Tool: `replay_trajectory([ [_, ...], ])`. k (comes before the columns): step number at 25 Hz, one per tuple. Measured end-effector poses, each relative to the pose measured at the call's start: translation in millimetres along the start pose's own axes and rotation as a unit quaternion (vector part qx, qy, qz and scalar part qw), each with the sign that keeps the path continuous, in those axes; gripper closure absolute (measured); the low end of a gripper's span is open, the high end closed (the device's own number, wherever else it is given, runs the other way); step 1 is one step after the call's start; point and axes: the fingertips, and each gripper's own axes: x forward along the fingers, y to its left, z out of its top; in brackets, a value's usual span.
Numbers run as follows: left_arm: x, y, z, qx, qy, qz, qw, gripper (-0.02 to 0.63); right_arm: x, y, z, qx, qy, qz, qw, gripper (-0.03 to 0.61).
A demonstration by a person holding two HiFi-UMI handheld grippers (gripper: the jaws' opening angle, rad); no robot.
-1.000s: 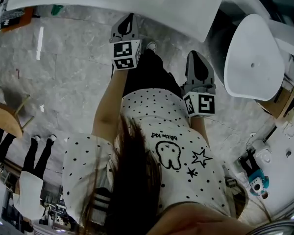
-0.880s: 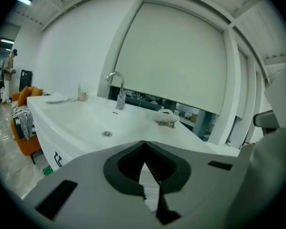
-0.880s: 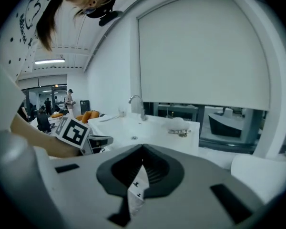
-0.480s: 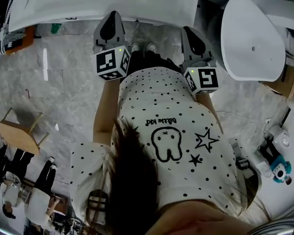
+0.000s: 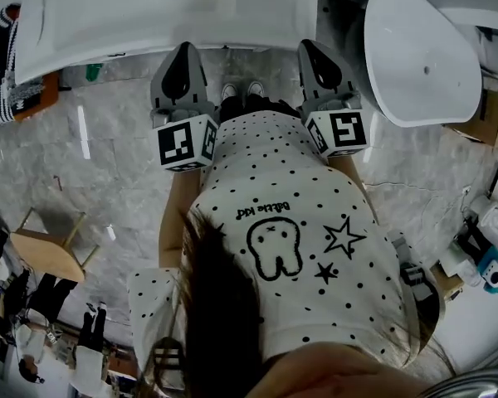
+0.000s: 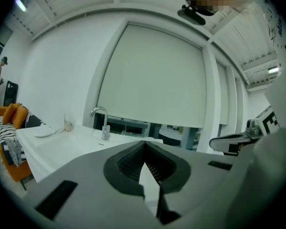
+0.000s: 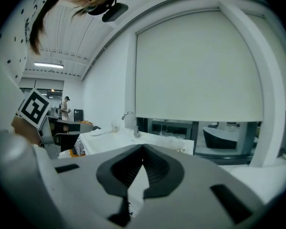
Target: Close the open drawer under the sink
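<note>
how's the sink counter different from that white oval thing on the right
The sink counter is rectangular with straight edges; the white oval fixture is rounded. The sink counter spans the top of the head view; the oval fixture sits at its right. The sink counter carries a faucet; the oval fixture shows only a small dark spot. Both are white.

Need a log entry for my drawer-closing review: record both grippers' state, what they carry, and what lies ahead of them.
left gripper: jaws together, nothing between them
right gripper: jaws together, nothing between them
ahead of both: white sink counter with a faucet
drawer: not visible in any view
floor: grey marble
</note>
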Motion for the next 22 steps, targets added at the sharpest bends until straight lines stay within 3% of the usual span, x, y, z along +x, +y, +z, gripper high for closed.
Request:
replay_trajectory([
  [5,-5.7,-12.1,12.4,0.012,-0.002,-0.005,0.9999,0.61,3.1,2.3,5.4,0.004,-0.007,0.0,1.0,0.566],
  [11,-11.4,-16.1,8.6,0.026,0.004,-0.01,0.9996,0.609,9.2,24.1,7.1,-0.019,0.004,0.031,0.999,0.566],
  [22,-1.9,-17.0,8.5,0.021,0.015,-0.023,0.9994,0.609,20.2,41.6,14.0,-0.038,-0.011,0.069,0.997,0.566],
])
